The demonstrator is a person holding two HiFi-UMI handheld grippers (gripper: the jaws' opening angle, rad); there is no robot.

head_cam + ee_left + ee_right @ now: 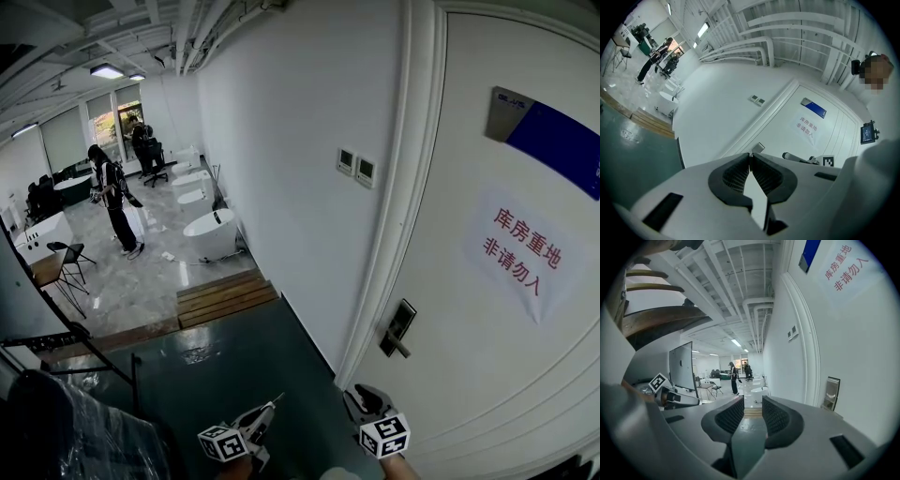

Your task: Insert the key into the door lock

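The white door (487, 309) fills the right of the head view. Its metal lock plate with a short lever (397, 329) sits at the door's left edge, and also shows as the lock plate (758, 148) and the lock plate (830, 393). My left gripper (273, 405) is low in the head view, left of the lock and apart from it. Its jaws are shut, and a thin metal sliver, the key (750, 154), pokes out at the tips. My right gripper (359, 401) hangs below the lock, open, with nothing between its fingers (731, 414).
A paper notice with red characters (518, 251) and a blue plate (548, 139) are on the door. Two wall switches (356, 167) sit left of the frame. A wooden step (225, 298), white bathtubs (210, 232) and a person (114, 199) are farther back. Plastic-wrapped goods (75, 431) stand at lower left.
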